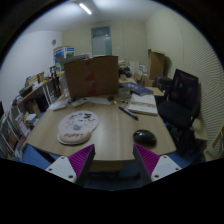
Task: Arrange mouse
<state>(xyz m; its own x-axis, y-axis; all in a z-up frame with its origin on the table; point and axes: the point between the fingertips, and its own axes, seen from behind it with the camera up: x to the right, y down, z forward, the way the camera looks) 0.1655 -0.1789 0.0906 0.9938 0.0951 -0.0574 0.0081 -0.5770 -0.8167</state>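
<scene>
The gripper (pixel 115 160) hangs above the near table (pixel 108 138) edge, fingers spread, pinching nothing. A small, dark, rounded mouse (pixel 144 137) lies on the table at one o'clock, just ahead of the right finger, well apart from the mouse pad (pixel 77 127) at eleven o'clock.

Pretty dim room overall, lit mostly by a ceiling strip light (pixel 86 8) overhead that blows out a bit. Heavy fisheye bending toward the edges, soft focus everywhere, faint shadows on the table (pixel 110 125).

Black mouse (pixel 145 137) on table (pixel 110 135), beyond open gripper (pixel 114 160).
</scene>
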